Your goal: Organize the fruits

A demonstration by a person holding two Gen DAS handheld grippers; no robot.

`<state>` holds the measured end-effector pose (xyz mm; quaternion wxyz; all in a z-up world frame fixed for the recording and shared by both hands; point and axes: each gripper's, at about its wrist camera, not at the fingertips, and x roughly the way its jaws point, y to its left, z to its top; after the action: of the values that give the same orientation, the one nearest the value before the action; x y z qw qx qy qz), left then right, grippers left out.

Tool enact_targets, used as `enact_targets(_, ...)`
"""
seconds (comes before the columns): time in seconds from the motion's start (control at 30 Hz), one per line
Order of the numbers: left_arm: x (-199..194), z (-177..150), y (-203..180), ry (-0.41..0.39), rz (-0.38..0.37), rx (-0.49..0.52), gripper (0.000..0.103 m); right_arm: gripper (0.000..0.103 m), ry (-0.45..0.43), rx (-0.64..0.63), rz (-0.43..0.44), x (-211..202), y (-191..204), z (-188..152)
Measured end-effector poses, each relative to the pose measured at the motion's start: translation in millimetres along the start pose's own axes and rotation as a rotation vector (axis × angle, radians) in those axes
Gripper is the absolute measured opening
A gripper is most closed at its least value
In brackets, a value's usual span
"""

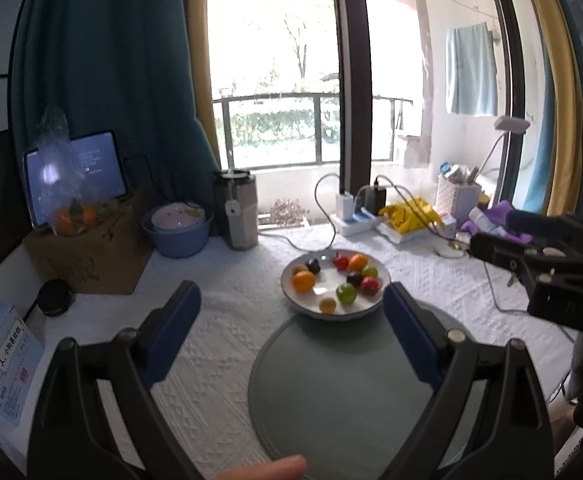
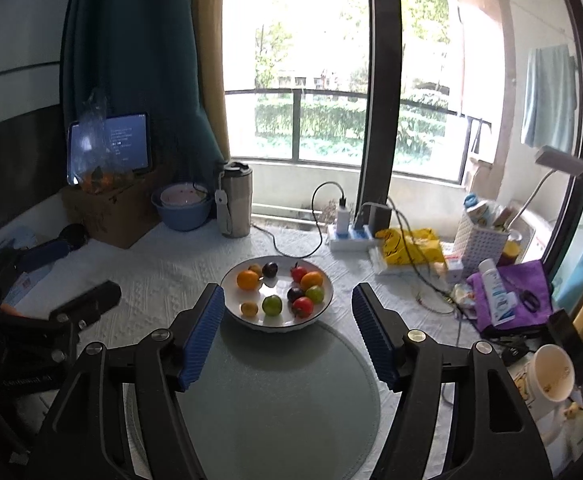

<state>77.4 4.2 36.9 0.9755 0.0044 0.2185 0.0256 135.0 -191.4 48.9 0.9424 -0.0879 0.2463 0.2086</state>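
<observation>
Centrally, a glossy round white bowl (image 2: 277, 312) of small smooth fruits (image 2: 272, 305) sits on quilted cloth (image 2: 163, 276); both the left gripper (image 1: 291, 316) and the right gripper (image 2: 287, 320), with ribbed blue pads, hang spread and empty.

Left gripper (image 1: 291, 312): open, blue-padded fingers (image 1: 173, 334) spread wide, holding nothing, raised clear of the surface and aimed forward and slightly down. Black linkage arms and pivot bolts visible at the base of each finger. Fingertip of the holding hand (image 1: 267, 468) showing at the lower edge of the left wrist view. Right gripper (image 2: 287, 312): open likewise, ribbed blue pads (image 2: 203, 336) apart and empty, level with its partner and pointing the same way. Both held side by side, well apart; each visible at the edge of the other's view, right gripper body (image 1: 547, 264) dark and blurred, left gripper body (image 2: 39, 312) likewise.
</observation>
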Motion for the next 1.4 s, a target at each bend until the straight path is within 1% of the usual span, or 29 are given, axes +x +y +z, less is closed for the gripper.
enact_targets(0.1, -8.5, 6.5, -0.7, -0.029, -0.005, 0.004, 0.093, 0.07, -0.021, 0.003, -0.013, -8.9, -2.6, 1.8)
enact_targets(0.3, -21.2, 14.3, -2.4, -0.057, -0.029, -0.003, 0.093, 0.07, -0.065, 0.007, -0.035, -29.0, -7.0, 6.7)
enact_targets(0.4, -31.8, 17.8, 0.7, -0.091, -0.035, -0.028, 0.093, 0.07, -0.084, 0.005, -0.044, -36.8, -7.7, 7.8)
enact_targets(0.5, -38.8, 20.1, 4.7, -0.115, -0.023, -0.057, 0.093, 0.07, -0.099, 0.009, -0.046, -42.5, -8.1, 8.6)
enact_targets(0.57, -42.0, 20.8, 6.7, -0.121, -0.026, -0.073, 0.093, 0.07, -0.109, 0.007, -0.046, -46.8, -7.5, 9.3)
enact_targets(0.73, -48.2, 21.2, 6.9, -0.132, -0.03, -0.07, 0.093, 0.071, -0.137, 0.015, -0.05, -58.1, -7.7, 10.4)
enact_targets(1.03, -57.0, 20.7, 2.3, -0.153, -0.053, -0.056, 0.093, 0.071, -0.151, 0.019, -0.04, -67.5, -4.5, 10.8)
enact_targets(1.4, -62.6, 22.0, 5.5, -0.163, -0.045, -0.069, 0.093, 0.072, -0.159, 0.015, -0.035, -74.0, -0.4, 12.1)
